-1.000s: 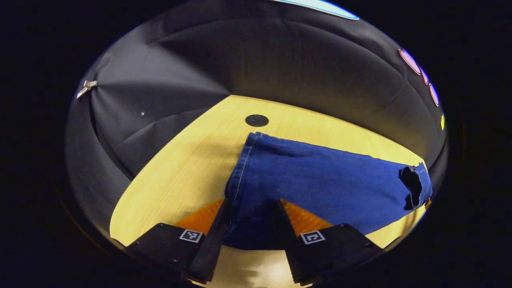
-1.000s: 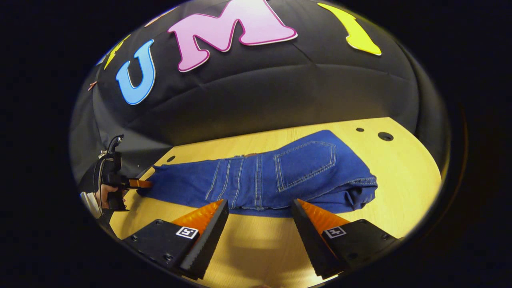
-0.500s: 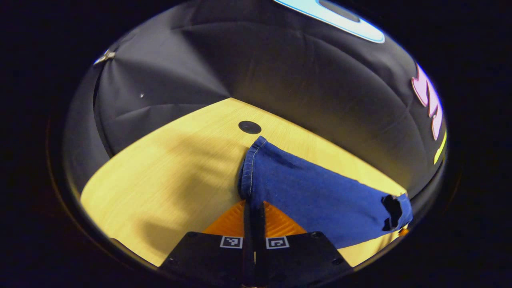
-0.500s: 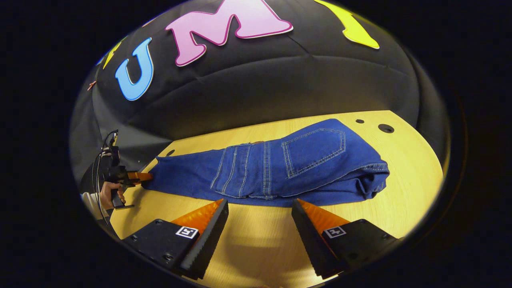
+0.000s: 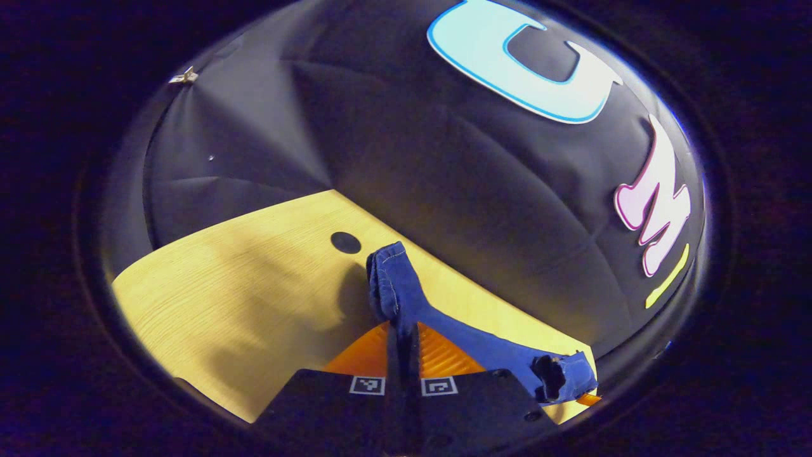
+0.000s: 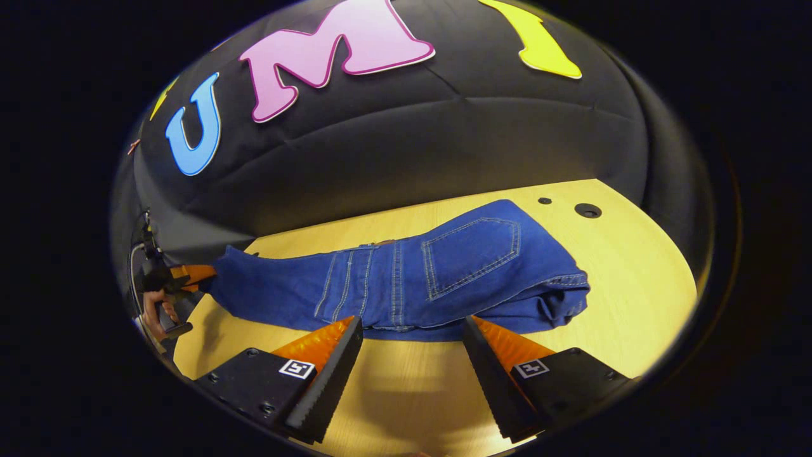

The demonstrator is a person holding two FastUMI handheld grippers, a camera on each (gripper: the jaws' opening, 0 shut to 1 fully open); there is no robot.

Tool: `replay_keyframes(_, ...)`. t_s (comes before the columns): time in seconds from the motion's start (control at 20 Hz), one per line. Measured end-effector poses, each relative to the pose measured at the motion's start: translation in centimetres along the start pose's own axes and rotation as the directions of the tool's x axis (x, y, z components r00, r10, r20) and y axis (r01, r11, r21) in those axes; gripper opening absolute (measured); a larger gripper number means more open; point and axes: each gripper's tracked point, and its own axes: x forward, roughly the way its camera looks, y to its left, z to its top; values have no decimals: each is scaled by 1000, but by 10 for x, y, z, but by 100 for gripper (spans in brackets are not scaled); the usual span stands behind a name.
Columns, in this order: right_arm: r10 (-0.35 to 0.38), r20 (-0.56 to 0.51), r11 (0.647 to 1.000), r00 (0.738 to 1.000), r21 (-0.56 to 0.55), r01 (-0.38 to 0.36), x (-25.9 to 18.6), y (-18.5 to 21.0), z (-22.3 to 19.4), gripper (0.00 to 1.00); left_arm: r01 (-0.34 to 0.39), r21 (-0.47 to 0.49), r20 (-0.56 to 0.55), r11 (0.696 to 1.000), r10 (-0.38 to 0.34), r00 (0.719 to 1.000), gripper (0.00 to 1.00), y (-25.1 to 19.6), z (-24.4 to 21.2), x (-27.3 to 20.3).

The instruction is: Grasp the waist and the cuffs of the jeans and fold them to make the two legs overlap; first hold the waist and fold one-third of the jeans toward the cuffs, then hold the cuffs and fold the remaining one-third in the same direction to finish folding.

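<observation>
Blue jeans (image 6: 406, 279) lie lengthwise on the yellow table (image 6: 641, 285), back pocket (image 6: 472, 257) up and waist (image 6: 564, 298) at the right. My right gripper (image 6: 412, 325) is open just in front of their near edge, nothing between its fingers. In the left gripper view my left gripper (image 5: 401, 336) is shut on the cuffs (image 5: 388, 279), which bunch up above its fingertips, raised off the table. The leg trails down to the right toward a dark opening (image 5: 549, 377). The right gripper view shows the left gripper (image 6: 184, 274) at the far left, holding the lifted cuff end.
A hand (image 6: 152, 311) holds the left gripper at the table's left end. Round holes (image 6: 588, 210) sit in the tabletop behind the waist, another hole (image 5: 346, 242) near the cuffs. The black booth wall closes the far side; bare wood lies left of the cuffs.
My left gripper went from open around the cuffs to shut on them, then lifted them off the table. The right gripper stayed open by the jeans' near edge.
</observation>
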Motion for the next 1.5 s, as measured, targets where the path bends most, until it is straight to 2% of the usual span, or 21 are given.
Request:
replay_keyframes(0.1,-12,-5,1000,1000,16,12,-3,-3,2,98,48,0,12,999,-48,999,2,-41,11,-2)
replay_keyframes(0.15,-14,-4,1000,1000,24,14,-7,-6,4,98,76,0,10,997,-76,997,6,-63,14,-5)
replay_keyframes(0.55,-118,76,993,990,12,118,-53,-59,44,97,247,41,-23,968,-246,969,6,-242,20,-22)
replay_keyframes(0.8,-216,143,976,966,31,214,-96,-116,70,97,342,124,-103,931,-331,938,6,-350,-23,-39)
replay_keyframes(0.95,-276,165,961,947,52,272,-119,-151,75,97,393,147,-168,908,-368,914,6,-412,-69,-37)
replay_keyframes(1.05,-294,176,956,939,72,286,-134,-169,75,97,436,163,-231,885,-395,889,6,-446,-108,-38)
replay_keyframes(1.15,-297,161,955,941,74,288,-144,-183,70,97,462,178,-287,869,-403,869,6,-468,-144,-34)
replay_keyframes(1.25,-322,157,947,934,73,314,-156,-200,67,97,462,203,-329,863,-384,863,6,-482,-184,-31)
replay_keyframes(1.4,-361,163,932,918,113,346,-175,-217,60,97,415,229,-395,881,-305,866,6,-476,-242,-24)
replay_keyframes(1.5,-360,155,930,920,140,340,-181,-219,52,97,370,237,-437,898,-241,866,7,-465,-276,-19)
